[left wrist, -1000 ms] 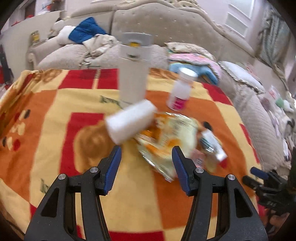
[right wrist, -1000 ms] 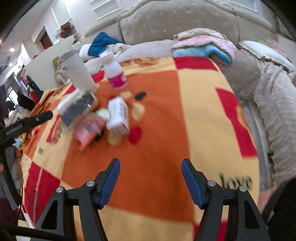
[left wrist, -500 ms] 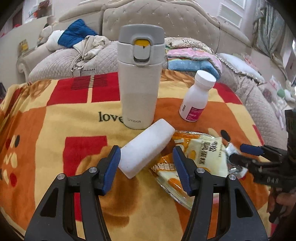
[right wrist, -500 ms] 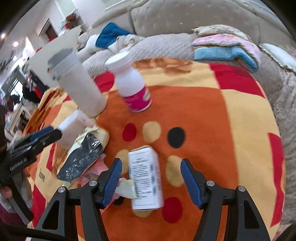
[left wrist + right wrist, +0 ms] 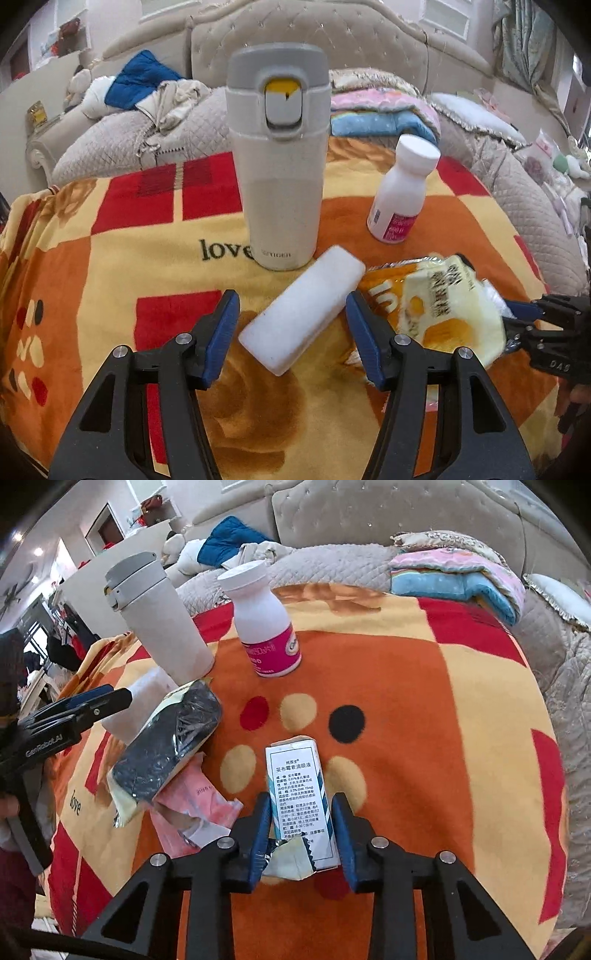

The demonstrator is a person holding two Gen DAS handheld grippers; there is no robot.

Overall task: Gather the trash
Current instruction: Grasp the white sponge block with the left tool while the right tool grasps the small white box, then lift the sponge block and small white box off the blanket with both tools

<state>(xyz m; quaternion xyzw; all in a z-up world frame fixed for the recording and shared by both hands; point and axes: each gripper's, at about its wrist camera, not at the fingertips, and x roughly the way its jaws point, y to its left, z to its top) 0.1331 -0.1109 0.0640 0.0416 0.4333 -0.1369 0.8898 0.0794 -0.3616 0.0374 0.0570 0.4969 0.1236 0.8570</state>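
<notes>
My left gripper [image 5: 291, 299] is open and points down at a white foam block [image 5: 301, 314] that lies slanted between its blue pads, with a gap on each side. Just right of the block lies a crumpled yellow snack wrapper [image 5: 436, 306]. My right gripper [image 5: 301, 799] is closing its jaws on a small white printed box [image 5: 299, 794], and the pads sit against the box's long sides. A torn pale scrap [image 5: 291, 860] lies under the box's near end. A pink wrapper [image 5: 192, 805] lies beside the snack wrapper [image 5: 170, 746].
A tall cream thermos [image 5: 279, 166] and a white bottle with a pink label [image 5: 400, 192] stand upright behind the trash on an orange, red and yellow blanket [image 5: 110, 258]. Beyond it is a beige sofa [image 5: 369, 44] with clothes and folded blankets.
Both grippers came forward and lower over the trash. The foam block now lies between the left pads. The right jaws narrowed from wide apart onto the small white box.
</notes>
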